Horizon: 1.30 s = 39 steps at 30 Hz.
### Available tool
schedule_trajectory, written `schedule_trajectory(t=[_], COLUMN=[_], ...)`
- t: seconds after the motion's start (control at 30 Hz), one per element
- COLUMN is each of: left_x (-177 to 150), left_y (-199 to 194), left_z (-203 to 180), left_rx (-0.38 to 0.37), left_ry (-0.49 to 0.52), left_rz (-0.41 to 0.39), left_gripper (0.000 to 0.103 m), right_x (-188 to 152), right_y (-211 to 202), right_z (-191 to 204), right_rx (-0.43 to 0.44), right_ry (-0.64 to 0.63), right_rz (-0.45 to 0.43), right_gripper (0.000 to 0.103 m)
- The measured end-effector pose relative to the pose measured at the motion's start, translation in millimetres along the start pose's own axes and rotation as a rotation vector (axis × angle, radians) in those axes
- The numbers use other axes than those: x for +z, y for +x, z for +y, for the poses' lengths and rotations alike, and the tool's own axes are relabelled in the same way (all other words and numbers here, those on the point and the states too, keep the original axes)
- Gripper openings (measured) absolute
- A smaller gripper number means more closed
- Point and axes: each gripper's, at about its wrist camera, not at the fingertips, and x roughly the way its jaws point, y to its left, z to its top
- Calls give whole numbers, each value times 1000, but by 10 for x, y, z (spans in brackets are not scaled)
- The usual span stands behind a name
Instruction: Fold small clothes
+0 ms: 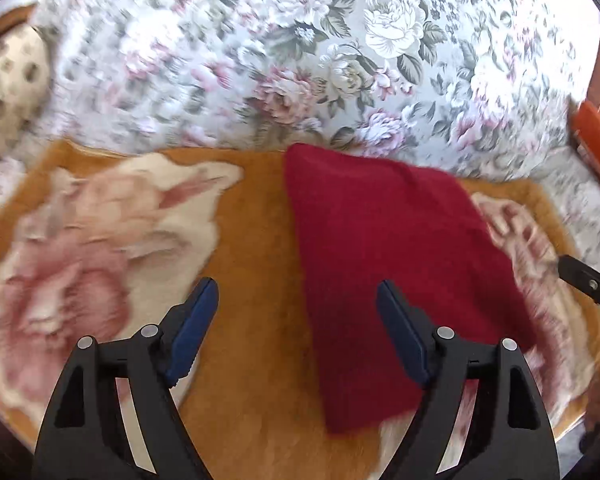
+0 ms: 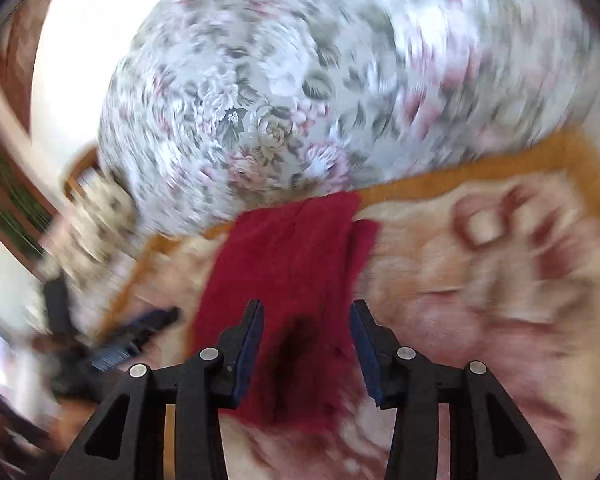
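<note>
1. A floral bedspread, pale with pink roses and grey-green leaves, fills the far half of both views; much of it is smeared by motion blur.
2. On the near side lies an orange blanket printed with large cream and pink flowers, its far edge meeting the bedspread.
3. A dark red cloth rests flat on the blanket, right of centre in the left wrist view; its far corner reaches just over the blanket's far edge.
4. In the right wrist view the red cloth runs from the blanket's far border toward the camera, with a second layer showing along its right edge.
5. The left gripper hovers with its jaws spread wide and nothing between them; its left finger is over bare blanket, its right finger over the red cloth.
6. The right gripper also has its jaws apart, straddling the near part of the cloth; whether the pads touch the fabric cannot be told.
7. A spotted cream pillow sits at the far left.
8. An orange object shows at the right edge, too blurred to identify.
</note>
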Motion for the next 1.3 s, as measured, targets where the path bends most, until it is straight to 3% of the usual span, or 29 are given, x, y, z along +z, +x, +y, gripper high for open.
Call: schedule_trajectory(t=[0.07, 0.13, 0.23, 0.5, 0.73, 1.17, 1.23, 1.3], left_x=[-148, -251, -396, -532, -618, -1085, -1073, -1039], left_y=[-196, -324, -519, -830, -968, -1075, -1097, -1157], left_z=[17, 7, -56, -106, -133, -215, -259, -296], left_rx=[36, 53, 75, 45, 53, 103, 111, 119], left_ry=[-36, -40, -23, -20, -9, 85, 91, 86], left_rz=[15, 15, 7, -11, -22, -102, -122, -172], left_gripper=[81, 81, 81, 81, 81, 82, 86, 103], right_x=[-204, -412, -832, -1563, -1591, -1514, -1440, -1393], right_y=[-188, -333, -531, -504, -477, -732, -771, -826], right_z=[240, 442, 656, 860, 875, 820, 746, 679], right_rx=[-125, -191, -246, -338, -421, -396, -384, -358], right_ry=[-109, -169, -210, -261, -278, -193, -144, -91], right_rz=[-30, -45, -82, -68, -67, -160, -145, -112], right_gripper=[45, 45, 45, 45, 45, 47, 47, 47])
